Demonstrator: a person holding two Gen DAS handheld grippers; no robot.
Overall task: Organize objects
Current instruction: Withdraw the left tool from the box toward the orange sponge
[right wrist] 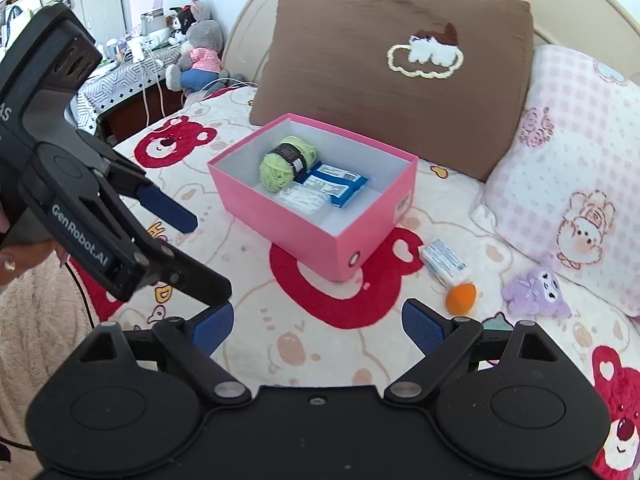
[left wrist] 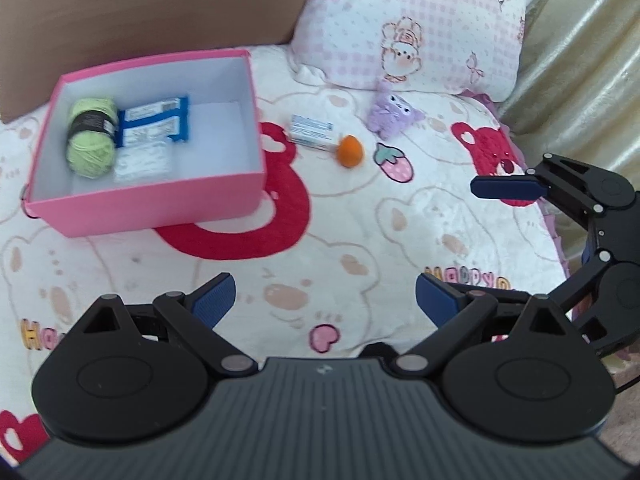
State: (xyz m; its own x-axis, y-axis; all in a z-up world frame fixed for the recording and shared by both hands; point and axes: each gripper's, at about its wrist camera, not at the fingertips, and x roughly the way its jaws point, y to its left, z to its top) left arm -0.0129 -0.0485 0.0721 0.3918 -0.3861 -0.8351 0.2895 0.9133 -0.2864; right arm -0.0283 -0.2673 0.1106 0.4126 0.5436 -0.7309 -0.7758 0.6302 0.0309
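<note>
Sitting on the bear-print blanket point(left wrist: 360, 232), the pink box point(left wrist: 152, 200) holds a green yarn ball point(left wrist: 91, 138), a blue-edged packet point(left wrist: 154, 122) beside the yarn, and a clear white packet point(left wrist: 142, 164) touching both. Outside the box, near its right wall in the left wrist view, lies a small white carton point(left wrist: 311, 131); an orange ball point(left wrist: 350, 151) touches the carton's far end, and a purple plush toy point(left wrist: 394, 114) sits further from the box, against the pink checked pillow point(left wrist: 420, 24). A brown pillow point(right wrist: 396, 64) stands behind the box. The left gripper point(left wrist: 326, 300) hovers before the box, fingers spread and empty. The right gripper point(right wrist: 318, 326) is likewise spread wide, gripping nothing.
</note>
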